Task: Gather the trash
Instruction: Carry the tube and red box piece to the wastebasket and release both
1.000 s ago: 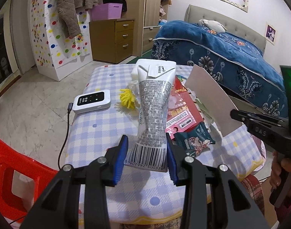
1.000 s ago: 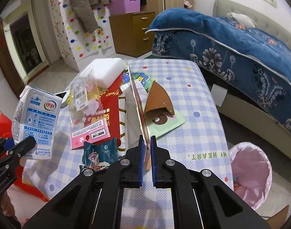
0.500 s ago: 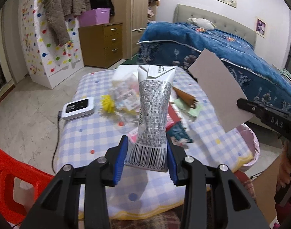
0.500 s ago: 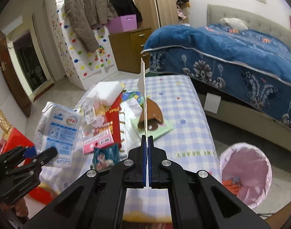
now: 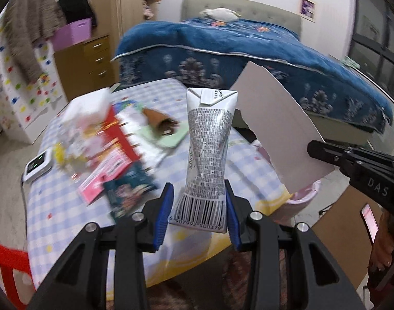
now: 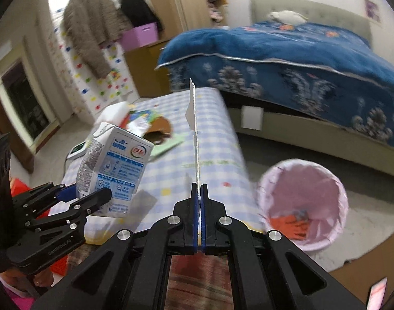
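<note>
My left gripper is shut on a squashed milk carton and holds it upright above the table's near edge. The carton also shows in the right wrist view. My right gripper is shut on a flat piece of cardboard, seen edge-on there and as a grey sheet in the left wrist view. A pink-lined trash bin stands on the floor right of the table, with orange scraps inside. Wrappers lie on the checked tablecloth.
A brown cone-shaped piece on a green card, a white box and a small white device with a cable lie on the table. A red chair is at the left. A blue bed stands behind. Cardboard lies on the floor.
Both grippers have pulled back and swung to the right with their loads. The trash bin now sits larger and closer in the right wrist view.
</note>
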`<state>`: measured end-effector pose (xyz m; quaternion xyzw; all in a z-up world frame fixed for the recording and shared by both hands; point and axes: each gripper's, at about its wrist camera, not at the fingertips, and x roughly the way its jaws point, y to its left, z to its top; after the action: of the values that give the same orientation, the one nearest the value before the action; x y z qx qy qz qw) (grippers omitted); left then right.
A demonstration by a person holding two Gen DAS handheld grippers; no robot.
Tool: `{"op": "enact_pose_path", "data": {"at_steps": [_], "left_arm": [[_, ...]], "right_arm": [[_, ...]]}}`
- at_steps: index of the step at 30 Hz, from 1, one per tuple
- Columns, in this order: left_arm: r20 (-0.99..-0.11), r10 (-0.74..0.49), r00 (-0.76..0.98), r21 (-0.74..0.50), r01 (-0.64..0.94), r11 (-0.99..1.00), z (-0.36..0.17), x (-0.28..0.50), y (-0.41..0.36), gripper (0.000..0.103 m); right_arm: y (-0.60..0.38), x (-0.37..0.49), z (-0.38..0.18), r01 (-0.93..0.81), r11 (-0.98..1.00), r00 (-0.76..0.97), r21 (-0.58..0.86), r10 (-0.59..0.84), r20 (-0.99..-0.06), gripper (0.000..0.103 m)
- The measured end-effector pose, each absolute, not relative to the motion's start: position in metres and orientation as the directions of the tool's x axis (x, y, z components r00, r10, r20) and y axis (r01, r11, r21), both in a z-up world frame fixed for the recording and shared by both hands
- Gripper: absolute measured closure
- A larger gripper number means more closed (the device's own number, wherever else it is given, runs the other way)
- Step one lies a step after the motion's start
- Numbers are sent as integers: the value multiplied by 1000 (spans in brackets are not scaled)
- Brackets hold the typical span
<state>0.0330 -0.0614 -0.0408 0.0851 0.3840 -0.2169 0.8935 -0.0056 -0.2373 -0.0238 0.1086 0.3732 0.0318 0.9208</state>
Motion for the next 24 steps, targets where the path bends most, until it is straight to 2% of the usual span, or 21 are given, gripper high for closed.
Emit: {"op": "enact_pose_path", "data": {"at_steps": [12, 24], "left_arm": [[-731, -413, 543, 21, 623, 782, -56, 42, -185, 67], [-766, -442, 466, 8, 695, 719, -83, 77, -262, 66]], "right_arm": [[-347, -45, -50, 309, 920, 700, 241, -49, -712, 102], [-403, -22, -91, 429, 875, 629, 226, -109, -770, 102]]}}
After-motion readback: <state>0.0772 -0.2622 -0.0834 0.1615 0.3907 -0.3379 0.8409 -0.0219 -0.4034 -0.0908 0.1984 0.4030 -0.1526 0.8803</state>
